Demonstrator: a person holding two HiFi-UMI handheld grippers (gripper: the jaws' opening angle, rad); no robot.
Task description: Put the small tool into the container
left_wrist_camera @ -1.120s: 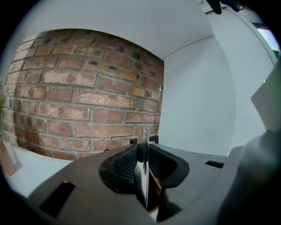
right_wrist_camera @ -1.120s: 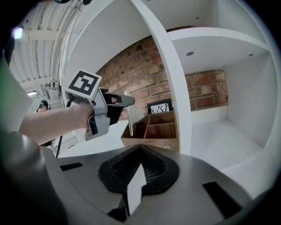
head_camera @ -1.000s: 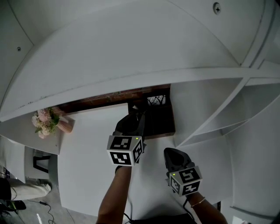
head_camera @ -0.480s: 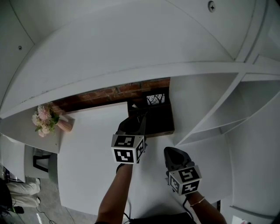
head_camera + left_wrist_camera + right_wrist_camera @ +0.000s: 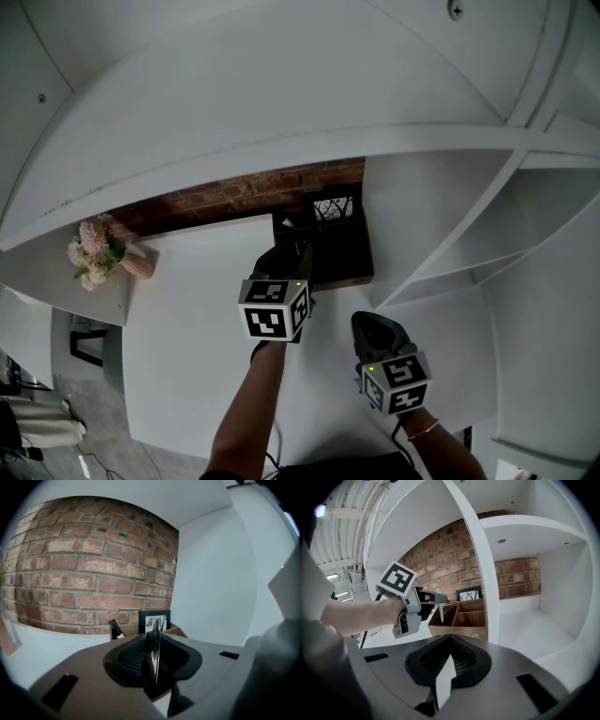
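My left gripper [image 5: 302, 253] is shut on the small tool [image 5: 153, 645], a thin flat metal strip held edge-on between its jaws. In the right gripper view the small tool [image 5: 441, 613] hangs point-down from the left gripper [image 5: 439, 600] just over the near left corner of the wooden container [image 5: 464, 617]. This container [image 5: 330, 255] is a divided organiser standing against the brick wall. My right gripper [image 5: 371, 328] hovers lower and to the right, well back from the container, shut with nothing seen in it [image 5: 449, 657].
A small framed picture [image 5: 334, 208] stands at the container's back, and a black-capped item [image 5: 115, 628] pokes out of its left side. A vase of pink flowers [image 5: 97, 259] sits at the desk's far left. White shelf uprights [image 5: 482, 569] rise right of the container.
The left gripper has edged slightly forward and right toward the container, still holding the tool. The right gripper has hardly moved.
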